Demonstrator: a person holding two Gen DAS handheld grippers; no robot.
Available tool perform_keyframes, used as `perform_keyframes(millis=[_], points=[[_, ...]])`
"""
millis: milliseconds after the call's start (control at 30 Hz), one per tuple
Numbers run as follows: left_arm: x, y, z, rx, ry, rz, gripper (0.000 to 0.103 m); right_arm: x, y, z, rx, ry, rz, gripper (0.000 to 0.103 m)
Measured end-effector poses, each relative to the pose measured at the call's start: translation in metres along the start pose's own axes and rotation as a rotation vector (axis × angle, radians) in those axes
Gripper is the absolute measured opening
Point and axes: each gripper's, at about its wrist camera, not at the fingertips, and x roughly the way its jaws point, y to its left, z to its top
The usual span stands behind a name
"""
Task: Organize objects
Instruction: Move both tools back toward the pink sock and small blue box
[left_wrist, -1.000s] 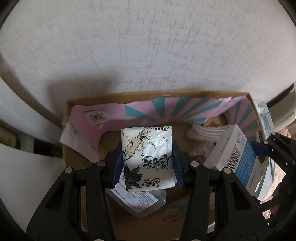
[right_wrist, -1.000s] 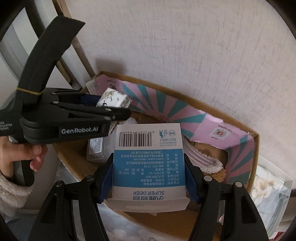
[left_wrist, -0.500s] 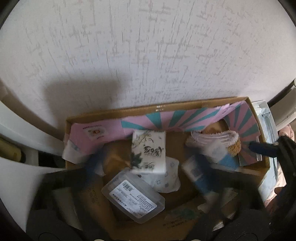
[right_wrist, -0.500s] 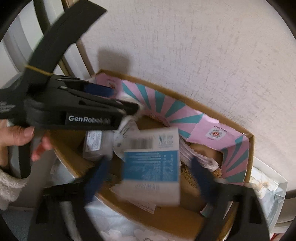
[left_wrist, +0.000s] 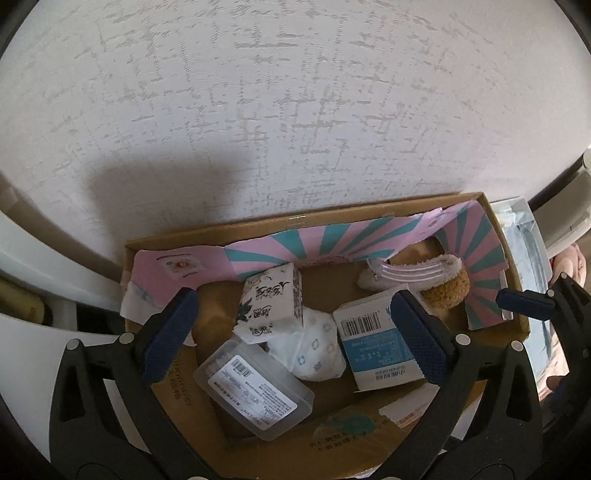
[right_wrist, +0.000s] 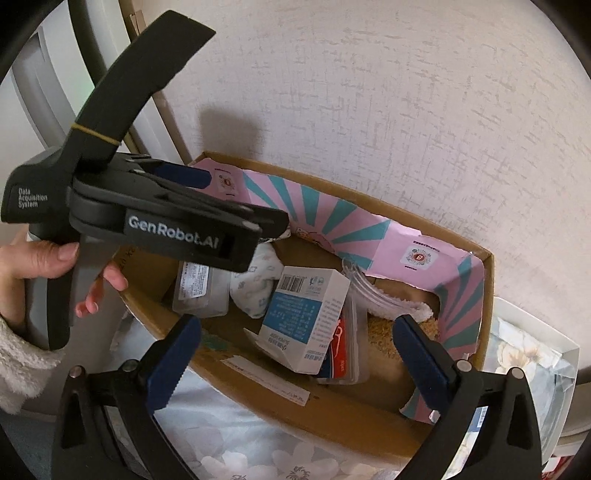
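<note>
Seen from the left wrist view, left to right inside the cardboard box (left_wrist: 373, 212): clear plastic case (left_wrist: 255, 395) at 7 o'clock, stiff and slick, best pinched across its short sides. Tissue pack (left_wrist: 271, 304) near centre, light and squashy, leaning on a soft white bundle (left_wrist: 314, 350). Blue-and-white carton (left_wrist: 376, 343) at 3 o'clock, light, crushable, best taken across the flat faces. Fuzzy slipper (left_wrist: 424, 280) at 1 o'clock, limp. Left tool (left_wrist: 293, 343) spread wide, holding nothing. Right tool (right_wrist: 297, 365) likewise wide and bare. Only from the right wrist view: red-printed packet (right_wrist: 340, 350), perhaps a sleeve, under the carton, plus floral bedding (right_wrist: 236, 439) beneath the box.
</note>
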Motion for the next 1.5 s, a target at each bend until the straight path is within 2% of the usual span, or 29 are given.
perform_keyframes(millis=[300,433,700,767,900,1067,1267,1500], points=[[-0.018,-0.012,0.002,-0.002,-0.021,0.018,0.103,-0.018,-0.001,0.001,0.022,-0.023,-0.018,0.103],[-0.037,-0.023,-0.001,0.013,-0.047,0.059,0.103,-0.034,-0.005,0.000,0.000,-0.035,-0.031,0.103],[-0.083,-0.045,-0.013,-0.025,-0.115,0.100,0.103,-0.073,-0.023,-0.008,-0.037,-0.057,-0.026,0.103],[-0.097,-0.050,-0.020,-0.048,-0.140,0.105,0.103,-0.085,-0.028,-0.010,-0.050,-0.066,-0.019,0.103],[-0.126,-0.062,-0.032,-0.105,-0.203,0.175,0.103,-0.110,-0.040,-0.017,-0.072,-0.088,-0.010,0.103],[-0.165,-0.084,-0.048,-0.140,-0.279,0.236,0.103,-0.150,-0.052,-0.026,-0.104,-0.175,-0.044,0.103],[-0.196,-0.113,-0.073,-0.177,-0.329,0.243,0.103,-0.184,-0.071,-0.033,-0.151,-0.223,-0.044,0.103],[-0.203,-0.155,-0.119,-0.238,-0.350,0.243,0.103,-0.198,-0.101,-0.051,-0.162,-0.246,-0.032,0.103]])
